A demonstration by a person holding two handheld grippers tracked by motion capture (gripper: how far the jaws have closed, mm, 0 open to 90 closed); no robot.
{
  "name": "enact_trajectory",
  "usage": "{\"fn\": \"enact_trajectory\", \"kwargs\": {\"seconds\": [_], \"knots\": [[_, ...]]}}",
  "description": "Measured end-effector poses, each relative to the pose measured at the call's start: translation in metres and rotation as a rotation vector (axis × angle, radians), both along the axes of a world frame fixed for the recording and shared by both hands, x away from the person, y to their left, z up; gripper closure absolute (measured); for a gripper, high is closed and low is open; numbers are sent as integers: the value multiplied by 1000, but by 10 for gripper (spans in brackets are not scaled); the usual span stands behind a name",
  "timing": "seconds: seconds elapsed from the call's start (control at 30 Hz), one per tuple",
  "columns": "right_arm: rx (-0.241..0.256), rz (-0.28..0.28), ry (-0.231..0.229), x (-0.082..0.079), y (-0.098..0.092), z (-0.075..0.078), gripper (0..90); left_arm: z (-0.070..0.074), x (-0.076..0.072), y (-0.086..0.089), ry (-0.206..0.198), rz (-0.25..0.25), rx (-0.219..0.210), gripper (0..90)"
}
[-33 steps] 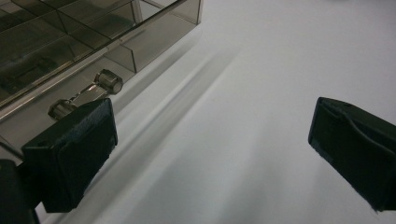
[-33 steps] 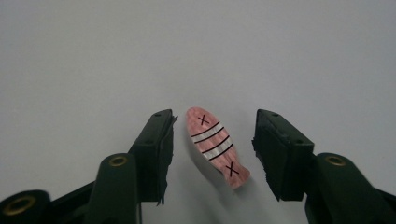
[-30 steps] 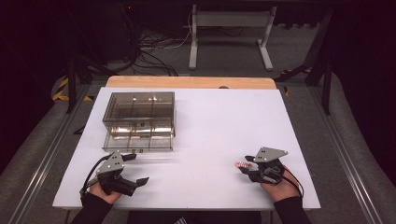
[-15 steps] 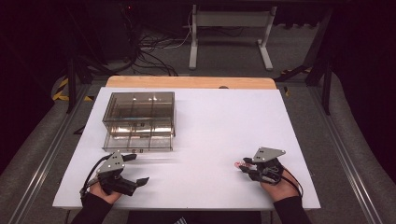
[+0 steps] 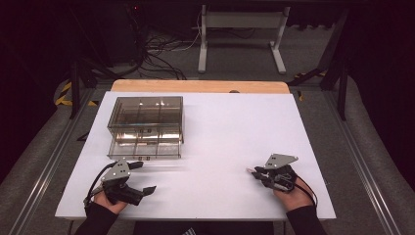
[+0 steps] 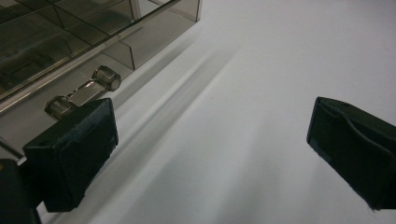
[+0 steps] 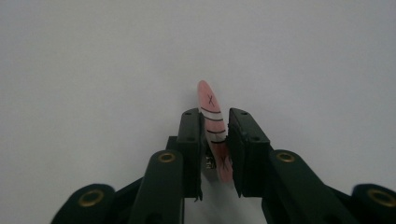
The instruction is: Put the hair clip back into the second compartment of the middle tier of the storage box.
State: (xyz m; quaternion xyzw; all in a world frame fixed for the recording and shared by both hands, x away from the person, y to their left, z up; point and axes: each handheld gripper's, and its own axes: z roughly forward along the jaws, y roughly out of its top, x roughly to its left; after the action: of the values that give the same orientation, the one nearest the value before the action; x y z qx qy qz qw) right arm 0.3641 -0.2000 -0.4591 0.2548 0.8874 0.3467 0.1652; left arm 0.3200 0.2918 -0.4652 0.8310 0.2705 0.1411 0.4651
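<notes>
So the white table (image 5: 230, 137) is carrying everything here, and the biggest thing sitting on it is the smoky see-through organizer box (image 5: 146, 126), parked toward the far left corner with its front facing the near edge. From the left gripper view I'm seeing its compartment dividers and a little metal handle (image 6: 84, 91) with two round studs on the drawer front. The left gripper (image 5: 143, 178) is resting by the near left corner, just in front of the box, jaws spread wide with nothing between them, one jaw sitting right beside that handle but not on it as far as I can tell. The right gripper (image 5: 254, 172) is sitting near the near right corner, well apart from the box, and its jaws are clamping a small flat pink piece (image 7: 214, 126), pinched edge-on and sticking out past the tips over bare table. Progress-wise, I'm guessing we're at the early-to-middle bit: the pick-up part is looking done since the pink piece is already in the grip, but the drawer is looking closed or barely out, so opening it and dropping the piece into a compartment is what's left. Writing-wise, no brand or label is showing anywhere; the pink piece is only carrying hand-drawn black marks, a couple of X's and some short lines.
</notes>
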Motion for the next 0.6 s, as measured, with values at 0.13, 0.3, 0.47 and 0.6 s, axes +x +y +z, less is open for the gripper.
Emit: {"fn": "enact_trajectory", "kwargs": {"seconds": [0.13,0.3,0.47,0.6], "knots": [[-2,-6,0,0,0,0,811,0,0,0,0,0,0,28],[1,-11,7,1,0,1,826,0,0,0,0,-1,0,29],[13,-17,-6,-1,0,4,842,0,0,0,0,0,0,29],[21,-15,-11,-2,-1,7,851,0,0,0,1,0,1,28]]}}
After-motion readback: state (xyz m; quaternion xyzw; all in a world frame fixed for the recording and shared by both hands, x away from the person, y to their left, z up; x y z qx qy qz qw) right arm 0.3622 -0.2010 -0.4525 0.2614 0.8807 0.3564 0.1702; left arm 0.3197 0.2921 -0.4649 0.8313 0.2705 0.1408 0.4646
